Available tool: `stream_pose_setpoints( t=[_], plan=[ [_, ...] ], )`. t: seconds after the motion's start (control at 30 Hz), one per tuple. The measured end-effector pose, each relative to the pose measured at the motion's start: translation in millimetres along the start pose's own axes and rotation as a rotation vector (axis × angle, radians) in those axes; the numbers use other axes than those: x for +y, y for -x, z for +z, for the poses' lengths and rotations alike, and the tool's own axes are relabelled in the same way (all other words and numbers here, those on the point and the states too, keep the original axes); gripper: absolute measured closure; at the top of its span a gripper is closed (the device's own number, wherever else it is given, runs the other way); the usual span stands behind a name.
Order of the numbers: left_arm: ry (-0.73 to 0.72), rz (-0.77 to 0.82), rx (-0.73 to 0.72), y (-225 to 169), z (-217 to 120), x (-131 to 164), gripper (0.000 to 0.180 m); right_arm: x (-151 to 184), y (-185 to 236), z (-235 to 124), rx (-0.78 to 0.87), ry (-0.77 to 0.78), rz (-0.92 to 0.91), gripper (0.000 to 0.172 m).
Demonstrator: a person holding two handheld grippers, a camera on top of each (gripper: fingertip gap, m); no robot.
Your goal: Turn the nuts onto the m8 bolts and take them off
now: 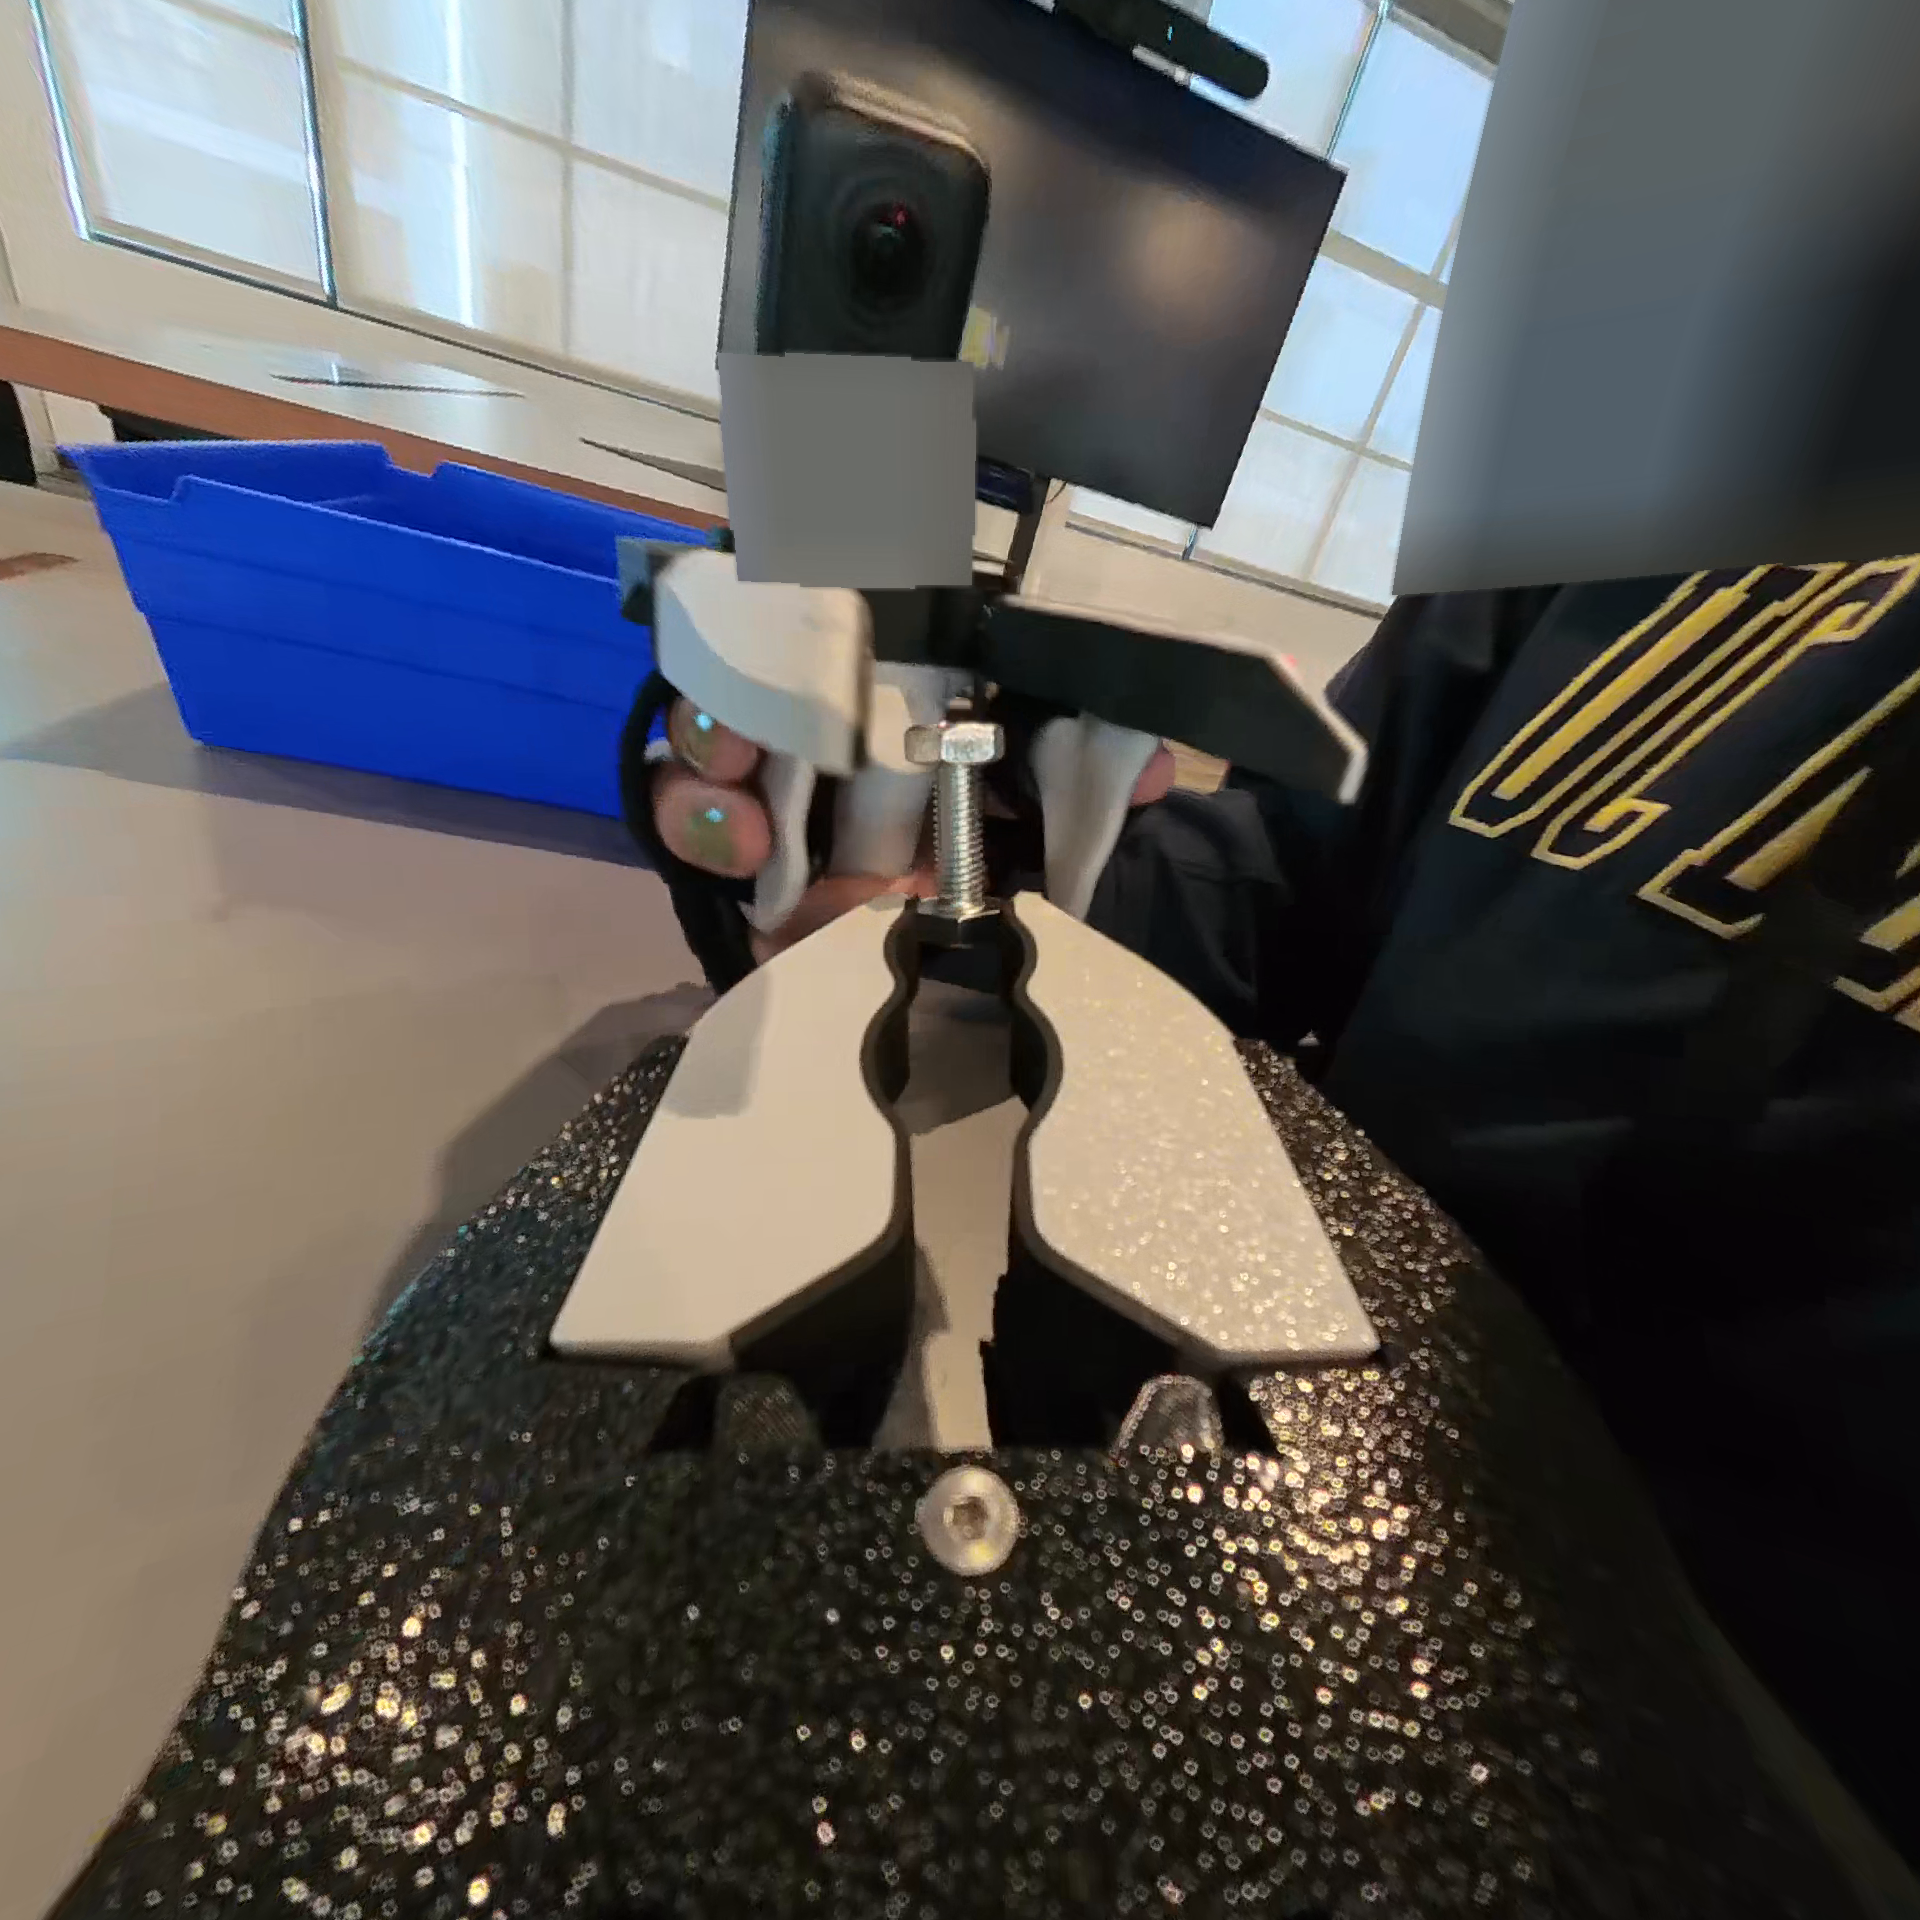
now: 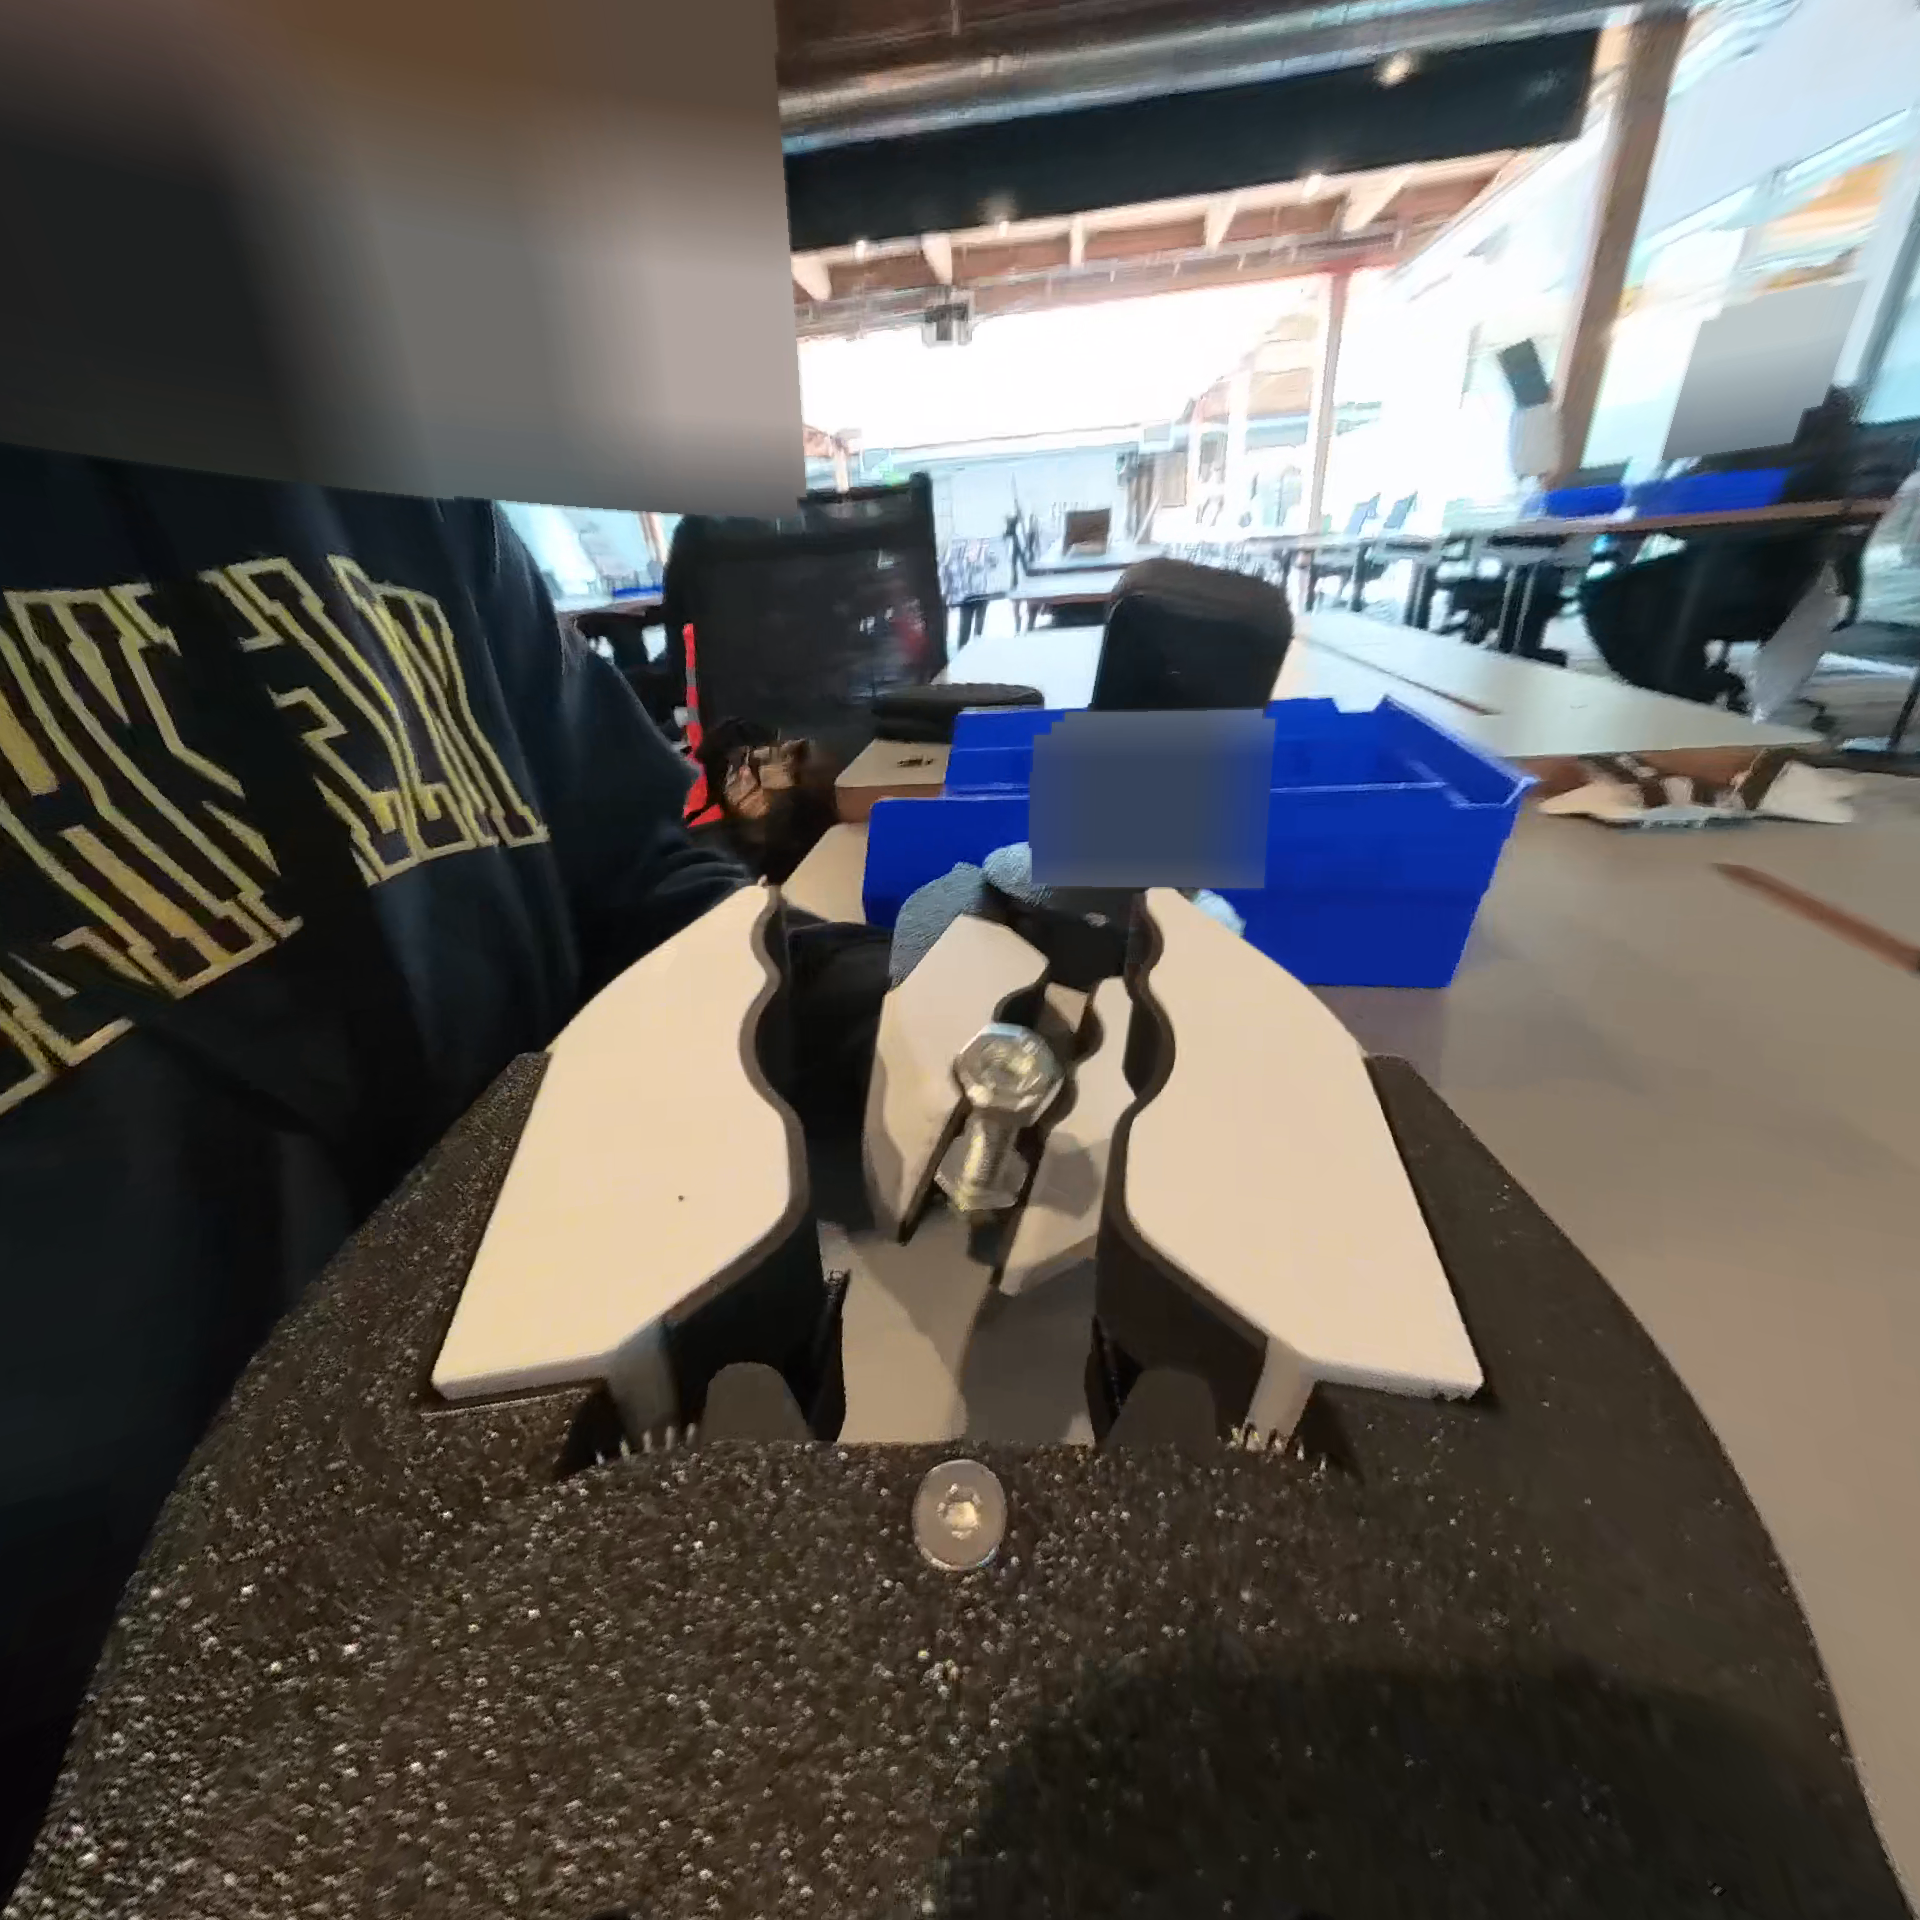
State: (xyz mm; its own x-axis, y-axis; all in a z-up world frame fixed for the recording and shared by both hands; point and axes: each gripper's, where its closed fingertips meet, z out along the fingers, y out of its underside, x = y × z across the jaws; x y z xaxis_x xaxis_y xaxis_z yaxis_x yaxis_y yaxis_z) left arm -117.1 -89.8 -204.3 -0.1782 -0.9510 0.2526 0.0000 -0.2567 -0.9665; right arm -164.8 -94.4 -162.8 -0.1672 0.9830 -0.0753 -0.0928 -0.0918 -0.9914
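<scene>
The left gripper (image 1: 954,920) is held level above the grey table (image 1: 260,987), facing the right gripper (image 1: 1101,717), whose camera looks back at it. The hand behind the right gripper is largely hidden; only fingertips (image 1: 712,790) show. A nut (image 1: 954,916) is clamped between the left fingertips, the bolt (image 1: 956,821) standing up from it. The right fingers (image 2: 665,1132) are spread wide around the bolt head (image 2: 1008,1070) without touching it.

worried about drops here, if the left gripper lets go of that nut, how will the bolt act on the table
The bolt looks like bare metal, so probably rigid and heavy for its size. Its round threaded shank would likely roll, in an arc, since the hex head is wider. The left gripper pinches only the nut.
</scene>
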Motion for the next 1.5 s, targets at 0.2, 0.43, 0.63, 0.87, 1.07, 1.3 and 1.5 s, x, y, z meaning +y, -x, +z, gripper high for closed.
stream_pose_setpoints(
  t=[0.2, 0.43, 0.63, 0.87, 1.07, 1.3, 1.5],
  plan=[
    [-0.056, -0.015, -0.015, 4.3, -7.4, -8.0, 0.167, 1.4, 1.6, 0.4, -0.011, 0.008, -0.001, 0.113],
    [-0.119, -0.029, -0.029, 8.5, -16.6, -16.5, 0.167, -1.3, -5.9, -7.2, 0.034, -0.002, -0.007, 0.112],
    [-0.147, -0.039, -0.021, 8.3, -20.4, -20.7, 0.167, -3.7, -14.4, -13.6, 0.074, -0.032, 0.002, 0.115],
    [-0.103, -0.044, 0.007, 2.7, -7.8, -12.6, 0.166, 3.8, -2.9, 4.4, 0.030, -0.006, -0.044, 0.110],
    [-0.148, -0.034, -0.030, 8.8, -18.8, -20.1, 0.166, 2.0, -8.2, -1.8, 0.057, -0.013, -0.046, 0.109],
    [-0.195, -0.070, -0.027, 11.7, -26.6, -25.9, 0.167, -1.4, -17.2, -8.0, 0.108, -0.038, -0.045, 0.111],
    [-0.115, -0.078, 0.027, 2.1, -7.3, -12.6, 0.166, 2.0, -7.9, 3.1, 0.062, -0.030, -0.059, 0.108]
  ],
)
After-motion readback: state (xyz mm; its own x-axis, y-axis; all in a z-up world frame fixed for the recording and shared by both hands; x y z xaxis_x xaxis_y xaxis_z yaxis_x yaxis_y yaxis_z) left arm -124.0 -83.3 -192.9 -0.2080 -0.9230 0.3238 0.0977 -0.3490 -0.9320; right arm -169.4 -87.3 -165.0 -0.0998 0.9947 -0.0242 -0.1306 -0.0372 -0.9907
